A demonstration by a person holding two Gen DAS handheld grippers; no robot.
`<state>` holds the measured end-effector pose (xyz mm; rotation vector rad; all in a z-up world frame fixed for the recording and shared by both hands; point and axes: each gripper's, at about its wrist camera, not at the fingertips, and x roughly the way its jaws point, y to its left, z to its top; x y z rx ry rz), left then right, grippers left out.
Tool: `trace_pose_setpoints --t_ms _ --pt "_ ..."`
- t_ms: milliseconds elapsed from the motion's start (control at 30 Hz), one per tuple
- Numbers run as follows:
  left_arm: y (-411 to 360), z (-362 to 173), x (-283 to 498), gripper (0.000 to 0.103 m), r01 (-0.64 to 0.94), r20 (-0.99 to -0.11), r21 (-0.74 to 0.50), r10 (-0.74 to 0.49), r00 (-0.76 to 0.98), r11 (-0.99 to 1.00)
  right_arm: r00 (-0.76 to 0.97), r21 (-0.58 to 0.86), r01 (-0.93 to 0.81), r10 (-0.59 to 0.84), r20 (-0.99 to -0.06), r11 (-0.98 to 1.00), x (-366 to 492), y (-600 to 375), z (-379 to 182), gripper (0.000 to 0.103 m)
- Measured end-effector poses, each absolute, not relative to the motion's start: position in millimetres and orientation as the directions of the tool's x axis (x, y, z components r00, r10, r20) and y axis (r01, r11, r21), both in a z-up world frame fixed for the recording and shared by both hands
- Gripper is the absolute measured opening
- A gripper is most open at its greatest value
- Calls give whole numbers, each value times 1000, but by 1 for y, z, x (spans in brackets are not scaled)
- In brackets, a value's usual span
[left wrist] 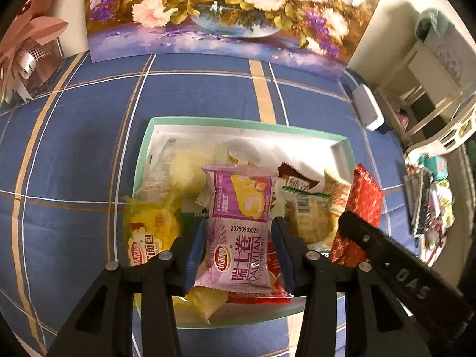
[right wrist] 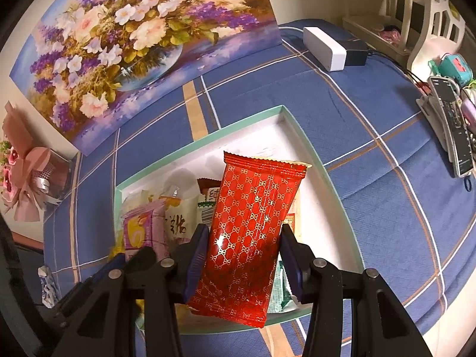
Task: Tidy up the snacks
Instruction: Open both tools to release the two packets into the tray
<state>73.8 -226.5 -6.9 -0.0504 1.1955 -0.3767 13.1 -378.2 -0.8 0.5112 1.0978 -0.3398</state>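
Note:
A shallow white box with a mint-green rim (left wrist: 238,121) sits on the blue plaid cloth and holds several snack packets. My left gripper (left wrist: 238,232) is shut on a pink-purple swiss roll packet (left wrist: 242,223), held above the box's near half. My right gripper (right wrist: 244,239) is shut on a red packet with a gold pattern (right wrist: 253,226), held over the box's right side (right wrist: 312,154). The red packet (left wrist: 361,208) and the right gripper's finger show at the right of the left wrist view. The pink packet (right wrist: 142,226) shows at the left of the right wrist view.
A floral painting (left wrist: 214,9) leans against the wall behind the box. A pink bouquet (right wrist: 26,184) stands at the left. A white power strip (right wrist: 324,47) and a remote control (right wrist: 452,128) lie at the right, by a white chair (right wrist: 434,23).

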Motion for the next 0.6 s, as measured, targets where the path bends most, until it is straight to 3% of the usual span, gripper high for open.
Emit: trace_pose_setpoints --t_ms 200,600 --pt "-212 3 77 48 221 -887 -239 -305 346 945 420 222 481 -1 -908 848 16 -373 -2 50" --pt "-183 2 89 60 130 -896 -208 -242 371 969 391 194 414 19 -920 889 28 -351 -14 52"
